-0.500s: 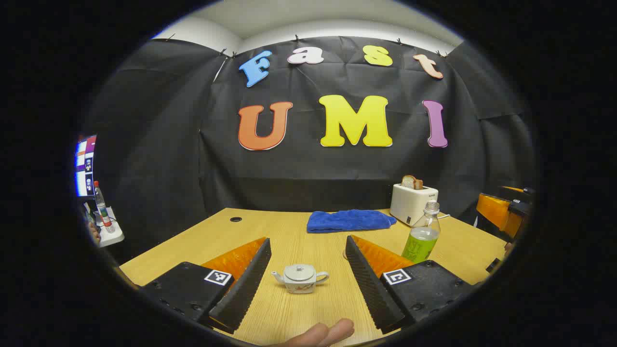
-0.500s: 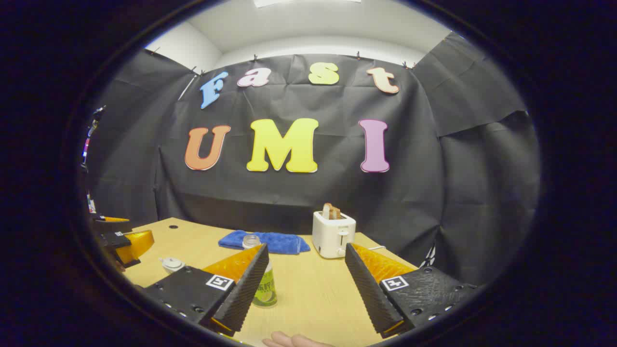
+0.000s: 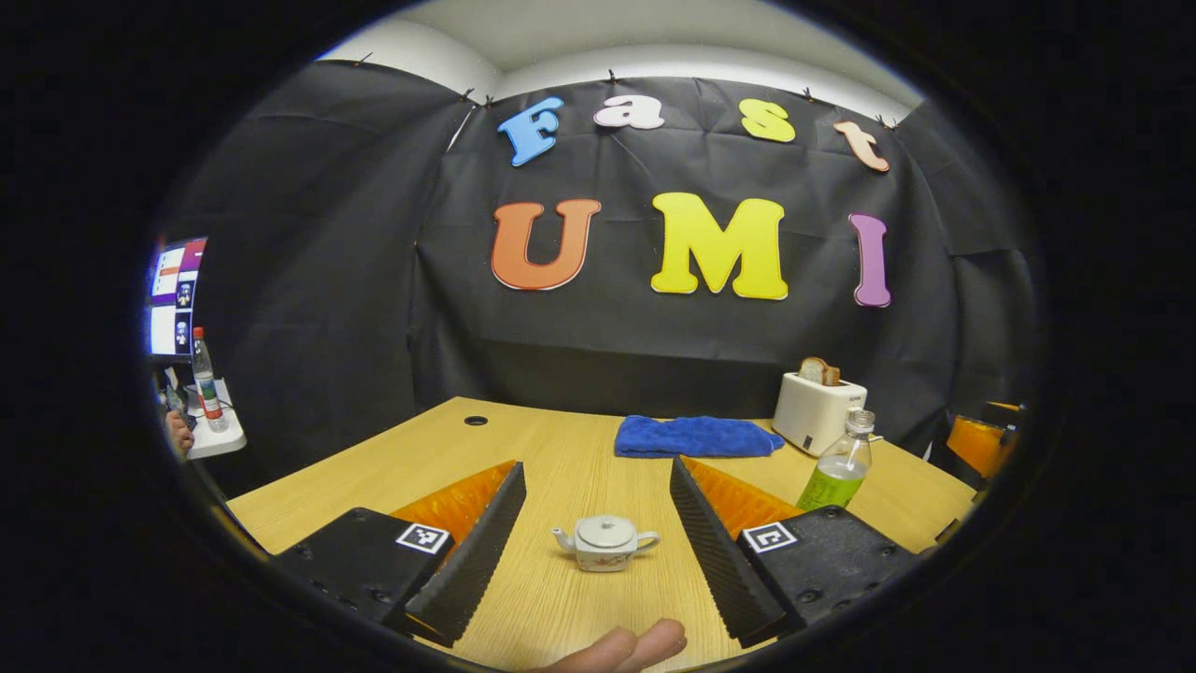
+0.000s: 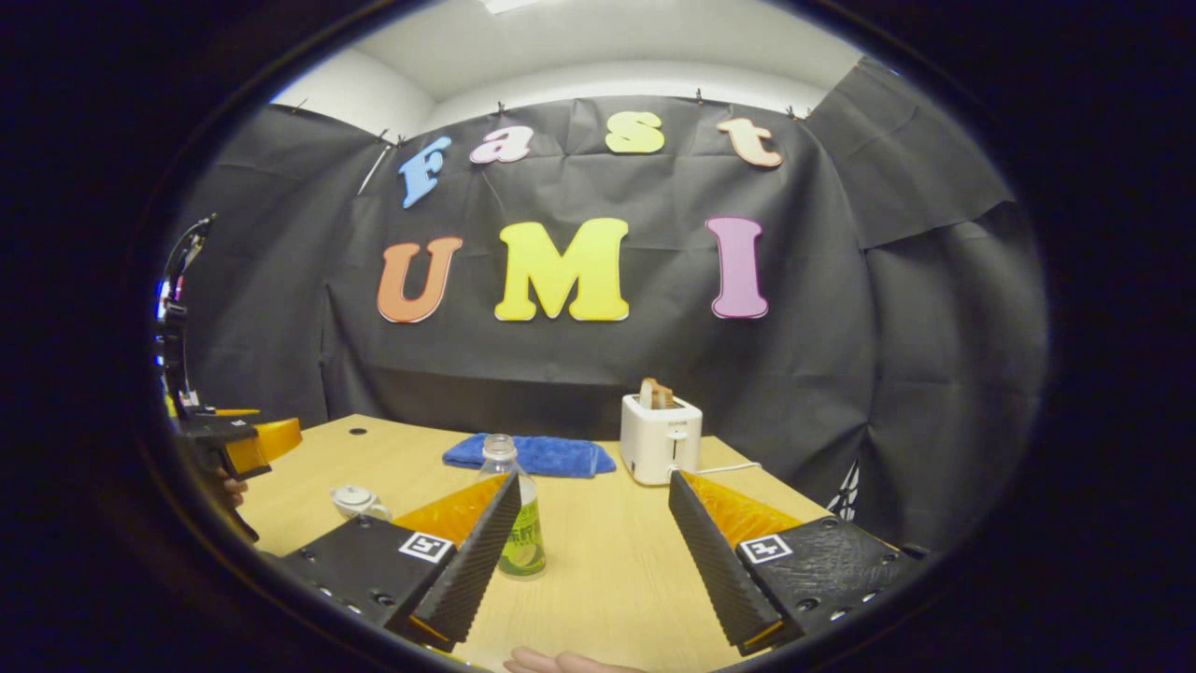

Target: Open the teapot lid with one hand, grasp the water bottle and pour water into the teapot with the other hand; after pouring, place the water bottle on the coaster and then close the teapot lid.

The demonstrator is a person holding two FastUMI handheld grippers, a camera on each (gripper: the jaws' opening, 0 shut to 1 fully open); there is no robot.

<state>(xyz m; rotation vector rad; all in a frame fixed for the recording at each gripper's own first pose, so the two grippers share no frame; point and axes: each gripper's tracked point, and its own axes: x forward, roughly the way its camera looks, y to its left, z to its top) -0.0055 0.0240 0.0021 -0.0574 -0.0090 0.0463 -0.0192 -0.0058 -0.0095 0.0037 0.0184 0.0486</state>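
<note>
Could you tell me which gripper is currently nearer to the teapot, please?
Left. The open left gripper frames the teapot, which stands on the table just ahead between its fingers. From the right gripper, the teapot sits well off to its left, beyond the water bottle.

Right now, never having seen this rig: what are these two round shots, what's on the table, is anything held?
A person holds a two-finger gripper in each hand; a camera rides on each. The left gripper frames the small white ceramic teapot, lid on. The right gripper points past the clear plastic water bottle with green label. Both are open, holding nothing. On the light wooden table also lie a folded blue towel and a white toaster with bread.
</note>
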